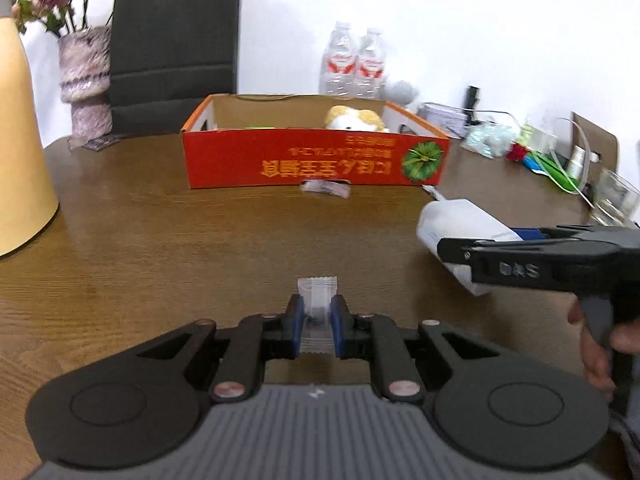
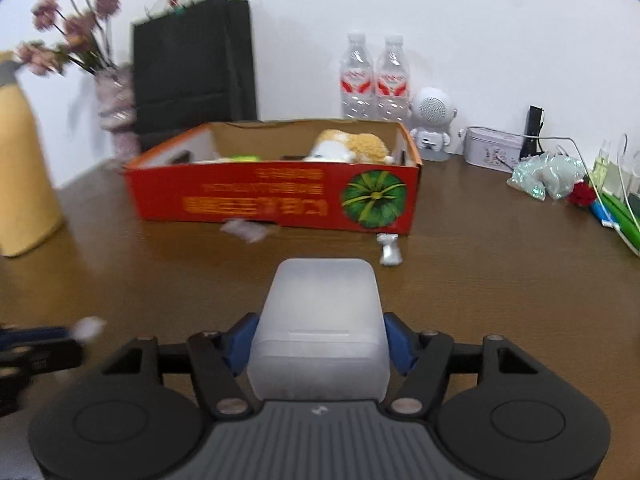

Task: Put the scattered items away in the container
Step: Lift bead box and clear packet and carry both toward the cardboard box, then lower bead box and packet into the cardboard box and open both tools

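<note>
The red cardboard box (image 1: 312, 156) stands open at the table's middle back, also in the right wrist view (image 2: 276, 200), with a plush toy (image 2: 352, 146) inside. My left gripper (image 1: 316, 316) is shut on a small clear sachet (image 1: 317, 296) above the table. My right gripper (image 2: 320, 340) is shut on a white translucent plastic container (image 2: 320, 320); it shows at the right of the left wrist view (image 1: 460, 224). A clear wrapper (image 1: 326, 189) lies against the box front. A small silver packet (image 2: 389, 250) lies by the box's right corner.
A yellow jug (image 1: 20, 152) stands at the left. A vase with flowers (image 1: 84, 80), a black bag (image 1: 176, 40) and two water bottles (image 2: 374, 76) are behind the box. A white speaker figure (image 2: 430, 124), a tin and mixed clutter (image 2: 548, 176) sit at the right.
</note>
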The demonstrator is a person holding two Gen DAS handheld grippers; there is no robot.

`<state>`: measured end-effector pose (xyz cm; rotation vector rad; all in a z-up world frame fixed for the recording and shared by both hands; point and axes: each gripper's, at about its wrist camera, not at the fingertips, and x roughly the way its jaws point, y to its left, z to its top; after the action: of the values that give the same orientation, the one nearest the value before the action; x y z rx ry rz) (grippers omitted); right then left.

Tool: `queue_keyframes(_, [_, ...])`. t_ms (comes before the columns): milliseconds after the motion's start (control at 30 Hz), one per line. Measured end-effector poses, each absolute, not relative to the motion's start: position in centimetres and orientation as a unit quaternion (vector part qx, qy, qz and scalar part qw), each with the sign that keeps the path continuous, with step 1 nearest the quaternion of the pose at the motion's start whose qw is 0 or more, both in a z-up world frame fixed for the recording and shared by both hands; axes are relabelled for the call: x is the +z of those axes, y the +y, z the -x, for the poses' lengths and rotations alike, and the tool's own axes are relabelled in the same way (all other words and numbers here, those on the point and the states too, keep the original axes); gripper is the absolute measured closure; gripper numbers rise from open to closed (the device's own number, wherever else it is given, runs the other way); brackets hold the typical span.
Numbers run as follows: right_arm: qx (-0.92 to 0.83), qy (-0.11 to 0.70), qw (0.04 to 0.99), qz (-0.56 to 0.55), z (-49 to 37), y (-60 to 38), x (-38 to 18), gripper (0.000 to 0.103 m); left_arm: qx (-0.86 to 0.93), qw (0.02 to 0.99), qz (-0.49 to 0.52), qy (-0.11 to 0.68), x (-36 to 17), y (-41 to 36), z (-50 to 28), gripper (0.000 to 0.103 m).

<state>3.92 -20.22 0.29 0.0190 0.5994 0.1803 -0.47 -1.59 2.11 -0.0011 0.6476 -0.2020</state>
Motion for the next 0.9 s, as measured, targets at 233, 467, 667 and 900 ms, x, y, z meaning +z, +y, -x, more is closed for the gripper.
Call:
queue_keyframes(233, [0.102,0.289,0.952,-0.020,2.1,-19.4,0.7,0.038,-0.105,0.944,0.019,0.311,2.5,-1.1,2.4,0.088])
queue_keyframes(467, [0.118,0.236,0.964,-0.033,-1.7,-20.3,6.5,0.038,-0.155,0.946,0.065,0.277,8.6,1.6,-4.3,0.088])
queue_keyframes(667, [0.159,0.176,0.971,-0.031,-12.1,-19.2,15.7,0.038,-0.159,0.931,0.111,0.309,13.7,3.2,-18.4,0.088])
queue_keyframes(900, [0.159,0.342,0.922,-0.091,-32.6,-16.5,13.5,0.038,-0.099,0.900,0.109,0.409,9.0,1.7,-31.4,0.088])
